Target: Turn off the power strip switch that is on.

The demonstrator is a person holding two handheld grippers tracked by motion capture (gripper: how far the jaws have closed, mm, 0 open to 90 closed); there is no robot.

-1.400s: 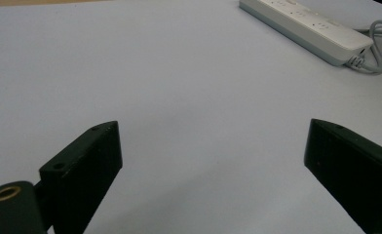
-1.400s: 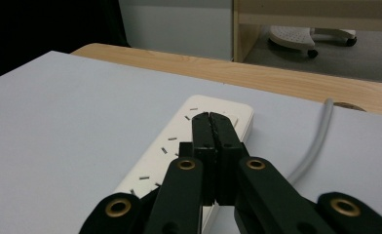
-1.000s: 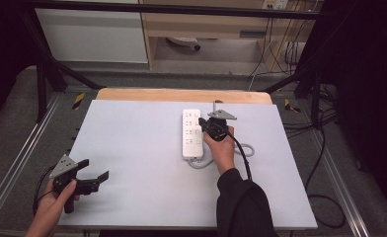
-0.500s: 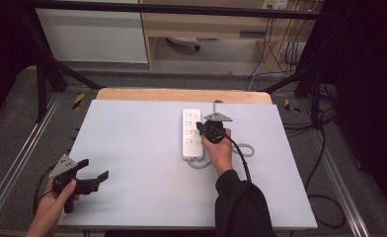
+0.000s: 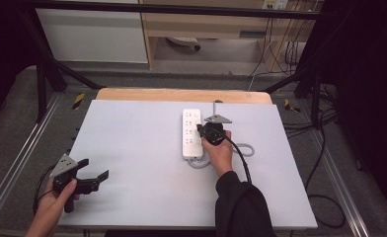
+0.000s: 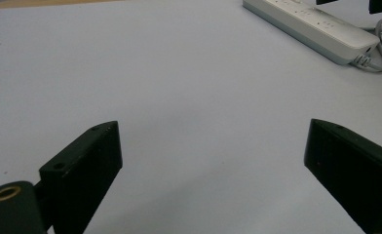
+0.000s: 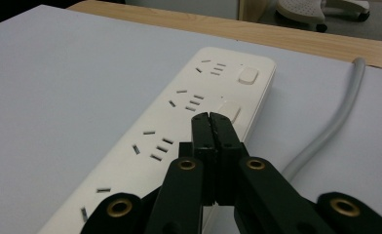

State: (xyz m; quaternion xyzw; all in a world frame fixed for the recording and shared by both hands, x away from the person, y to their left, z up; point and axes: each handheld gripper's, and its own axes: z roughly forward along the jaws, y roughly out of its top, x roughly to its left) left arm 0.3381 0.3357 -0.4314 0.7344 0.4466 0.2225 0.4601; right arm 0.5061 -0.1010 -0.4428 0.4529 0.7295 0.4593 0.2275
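The power strip (image 5: 192, 133) lies lengthwise near the middle of the far half of the white tabletop (image 5: 132, 148), its grey cable (image 5: 246, 148) looping off its near end and another stretch of cable running up past its far right side. From the right claw's own view it carries a row of socket groups, each with a rocker switch (image 7: 248, 75) beside it on the right edge.

The right claw (image 7: 209, 117) has its jaws pressed flat together with nothing between them, and their joined tip sits right at the second switch (image 7: 229, 111) from the far end. Whether the tip is already bearing down on it or only just over it, I cannot tell. My guess is that the work in hand is pushing these switches, and that this press is either being made or about to be; nothing here shows which switches are on or off, so how many remain is unclear.

The left claw (image 5: 96, 174) waits well away at the near left corner, jaws spread wide and empty over bare tabletop.
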